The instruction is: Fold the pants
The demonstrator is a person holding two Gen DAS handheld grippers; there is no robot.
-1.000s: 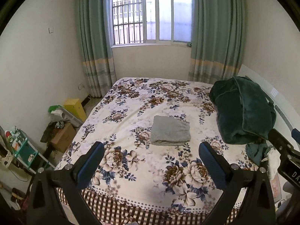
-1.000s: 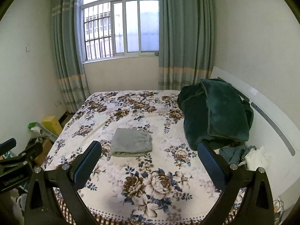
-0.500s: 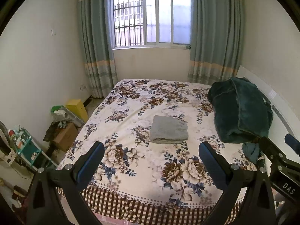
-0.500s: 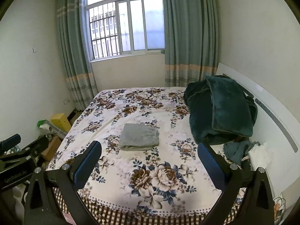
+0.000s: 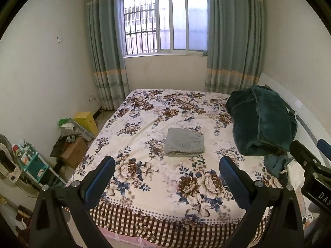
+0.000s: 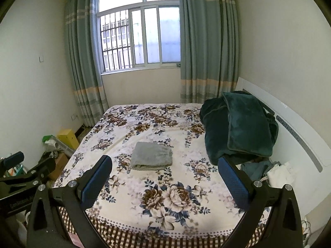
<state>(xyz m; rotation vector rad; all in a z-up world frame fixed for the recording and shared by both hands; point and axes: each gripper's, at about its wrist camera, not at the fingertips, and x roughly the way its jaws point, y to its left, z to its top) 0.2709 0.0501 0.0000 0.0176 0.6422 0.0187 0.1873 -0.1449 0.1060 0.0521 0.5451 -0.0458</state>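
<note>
The grey pants (image 5: 184,142) lie folded in a neat rectangle in the middle of the floral bed (image 5: 144,111); they also show in the right wrist view (image 6: 152,153). My left gripper (image 5: 167,175) is open and empty, held back over the bed's foot edge, well short of the pants. My right gripper (image 6: 164,174) is open and empty too, at the same distance. Part of the right gripper's body shows at the right edge of the left wrist view (image 5: 310,165).
A dark green blanket (image 5: 262,119) is piled at the bed's right side by the white headboard (image 6: 300,134). Boxes and clutter (image 5: 72,140) fill the floor to the left of the bed. A curtained window (image 5: 165,22) is behind the bed.
Both grippers have pulled back and away from the bed; the pants look smaller and farther off. The pants have not moved. Both stay open.
</note>
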